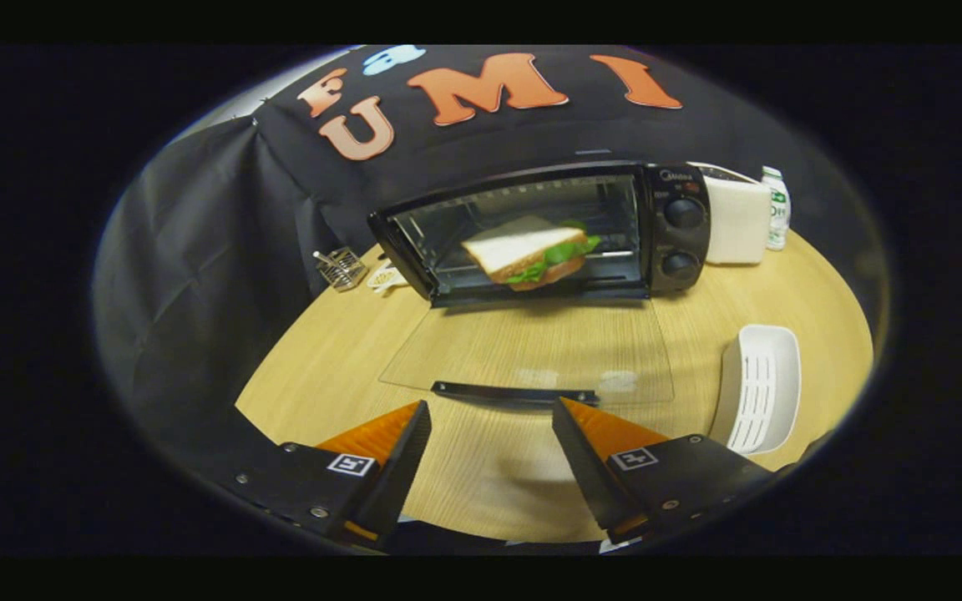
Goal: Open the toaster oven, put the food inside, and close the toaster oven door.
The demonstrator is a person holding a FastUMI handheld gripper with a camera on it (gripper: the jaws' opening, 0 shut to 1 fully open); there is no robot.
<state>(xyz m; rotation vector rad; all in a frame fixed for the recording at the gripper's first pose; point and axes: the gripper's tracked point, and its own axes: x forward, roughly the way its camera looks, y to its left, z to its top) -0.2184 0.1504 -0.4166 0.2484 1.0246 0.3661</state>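
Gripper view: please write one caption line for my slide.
Open gripper faces the black toaster oven, glass door lowered, sandwich inside.

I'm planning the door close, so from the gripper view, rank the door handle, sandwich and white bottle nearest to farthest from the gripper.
From the open gripper:
1. Door handle, just ahead of the jaws.
2. Sandwich, inside the toaster oven.
3. White bottle, beyond the oven's right side.

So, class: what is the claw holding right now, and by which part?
Nothing. The claw is open, its fingers apart just short of the door handle of the open toaster oven; the sandwich sits inside.
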